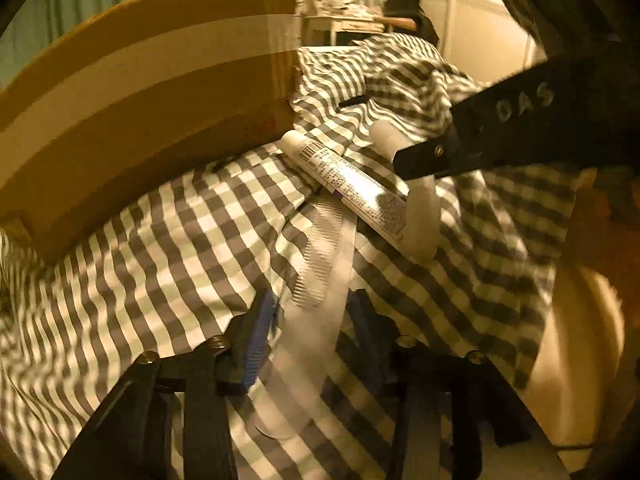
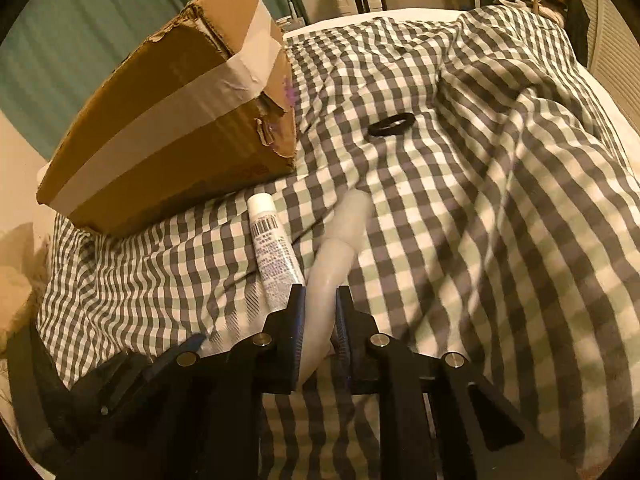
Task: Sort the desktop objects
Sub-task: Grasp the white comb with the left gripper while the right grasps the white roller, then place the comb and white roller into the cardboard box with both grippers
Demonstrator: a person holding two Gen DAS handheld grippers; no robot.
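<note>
A white comb lies on the checked blanket between the fingers of my left gripper, which stand around it with gaps at both sides. A printed white tube lies beyond it, also in the right wrist view. My right gripper is shut on a pale translucent bottle lying beside the tube. It shows in the left wrist view as a black arm over that bottle. A black hair tie lies farther back.
A taped cardboard box stands on the blanket at the left, just behind the tube; it also shows in the left wrist view. The checked blanket is rumpled into folds at the right. A dresser stands far behind.
</note>
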